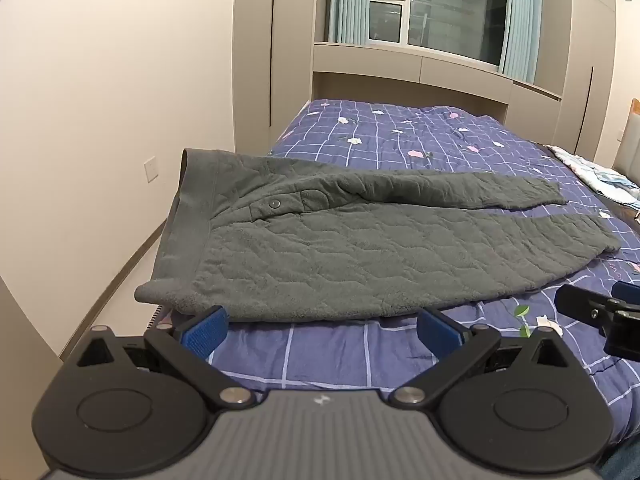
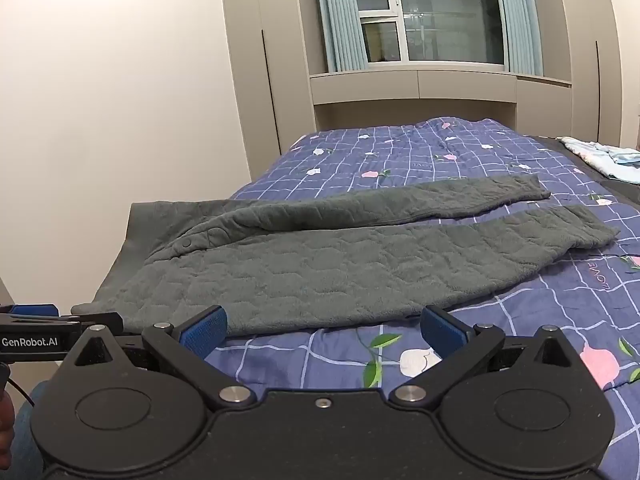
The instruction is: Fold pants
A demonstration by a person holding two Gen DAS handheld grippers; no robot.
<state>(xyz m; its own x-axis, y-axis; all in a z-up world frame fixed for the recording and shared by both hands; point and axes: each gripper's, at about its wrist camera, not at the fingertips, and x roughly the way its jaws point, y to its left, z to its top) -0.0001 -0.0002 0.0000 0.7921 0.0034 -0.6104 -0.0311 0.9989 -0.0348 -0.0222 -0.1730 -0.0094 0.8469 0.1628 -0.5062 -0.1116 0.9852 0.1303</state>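
1. Lying flat across the near part of the bed (image 1: 400, 360), the grey quilted pants (image 1: 320, 256) are spread with the waistband (image 1: 188, 220) hanging over the bed's left edge and both legs stretched toward the right.
2. The left gripper (image 1: 320, 332) is held with its blue pads (image 1: 206, 330) spread wide, nothing between them; its left pad is seen just at the pants' near hem, though contact cannot be confirmed.
3. The right gripper (image 2: 322, 330) is likewise released, its jaws apart over bare quilt just short of the pants' near edge.
4. A strip of uncovered quilt is left between the near hem and both grippers, and more open bedding is seen beyond the far leg (image 2: 400, 200).
5. The upper leg is laid partly over the lower one near the crotch, where a snap button (image 1: 274, 203) is visible; what lies beneath the overlap is hidden.
6. The right gripper is cut off at the edge of the left wrist view, and the left gripper at the edge of the right wrist view.
7. A pale bundle of cloth (image 2: 600, 156) at the bed's far right is too distorted to be identified.
8. The bed is covered by a purple checked quilt with flowers; beige wardrobes (image 2: 260, 60), a curtained window (image 2: 420, 12) and a plain wall (image 1: 100, 100) are seen behind.
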